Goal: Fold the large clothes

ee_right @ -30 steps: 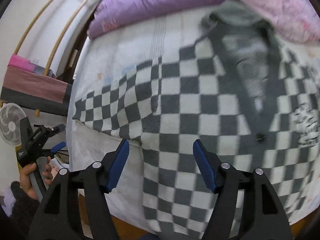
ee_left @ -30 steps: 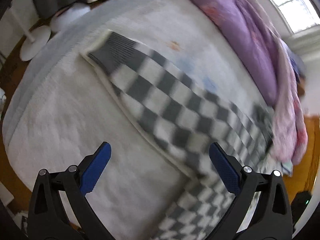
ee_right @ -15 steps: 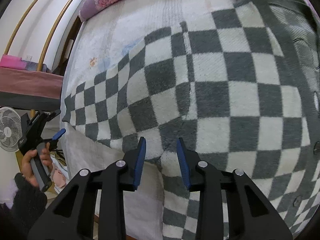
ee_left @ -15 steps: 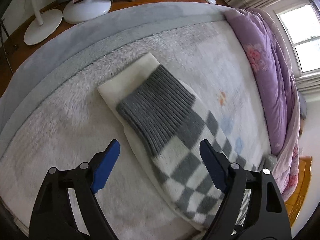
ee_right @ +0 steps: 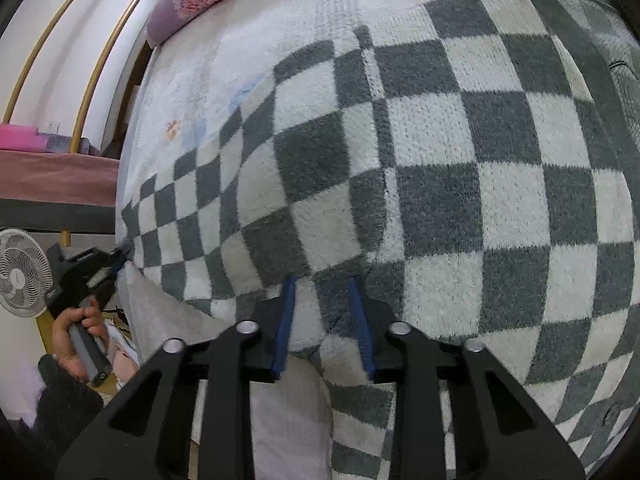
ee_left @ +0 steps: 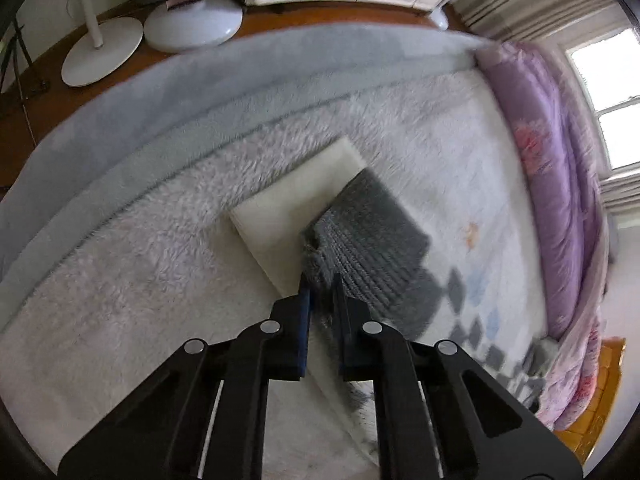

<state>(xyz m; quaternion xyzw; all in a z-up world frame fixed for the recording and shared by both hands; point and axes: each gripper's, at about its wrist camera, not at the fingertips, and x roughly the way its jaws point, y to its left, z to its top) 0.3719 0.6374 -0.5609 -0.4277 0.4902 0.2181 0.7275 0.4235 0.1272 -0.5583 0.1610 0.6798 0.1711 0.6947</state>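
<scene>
With the checkered cardigan [ee_right: 440, 160] spread on the bed [ee_left: 120, 280], the left gripper [ee_left: 320, 284] is clamped on its grey ribbed cuff [ee_left: 368, 240] and the right gripper [ee_right: 322, 284] pinches the underarm fabric, so the sleeve fold seems underway, likely needing both lifted inward together.

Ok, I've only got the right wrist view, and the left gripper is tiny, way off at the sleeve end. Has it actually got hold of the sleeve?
Observer: Yes. The left gripper is shut on the edge of the grey ribbed cuff of the checked cardigan.
Operator: Is anything lying under that cuff?
Observer: A flat white folded piece sticks out from beneath it, on the fluffy white blanket.
Operator: And past the bed's edge on that side?
Observer: Two white round stand bases sit on the wooden floor.
</scene>
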